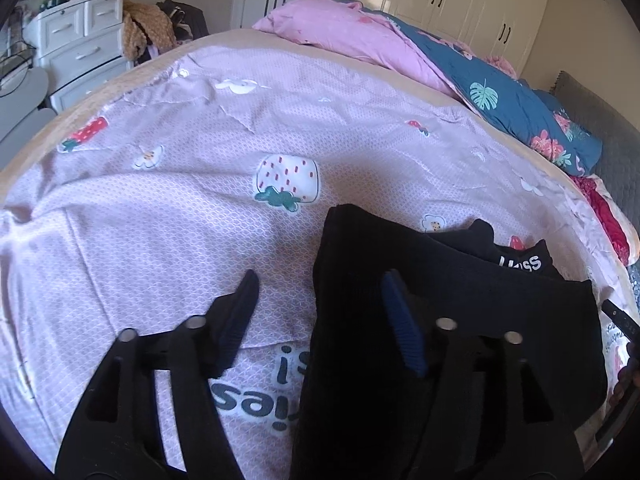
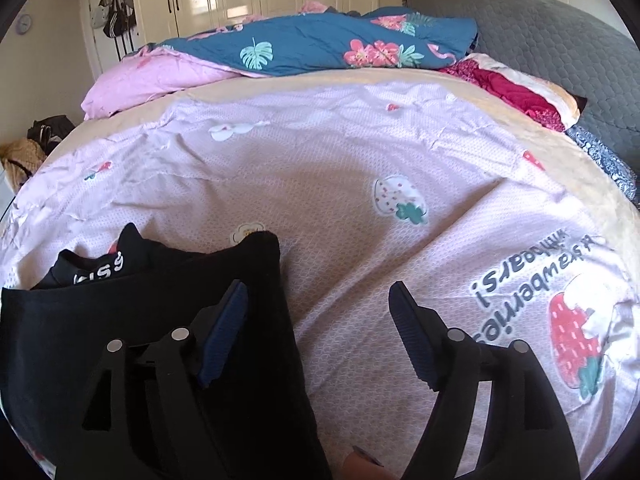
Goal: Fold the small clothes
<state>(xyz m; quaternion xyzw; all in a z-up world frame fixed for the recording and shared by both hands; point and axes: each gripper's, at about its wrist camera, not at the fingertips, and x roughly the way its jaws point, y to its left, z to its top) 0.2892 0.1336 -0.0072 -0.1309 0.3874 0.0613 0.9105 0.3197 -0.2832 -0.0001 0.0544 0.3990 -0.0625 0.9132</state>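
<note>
You are hovering both spread claws, left claw [image 1: 320, 300] and right claw [image 2: 316, 312], astride the black garment's [image 1: 460, 300] opposite side edges on the bed [image 2: 340, 184].

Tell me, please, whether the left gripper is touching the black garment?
Cannot tell. In the left wrist view the left gripper is open, one finger overlapping the black garment, but no contact or gap shows.

Bright, soft daylight; strong fisheye bending, dark vignetted corners, mild blur.
</note>
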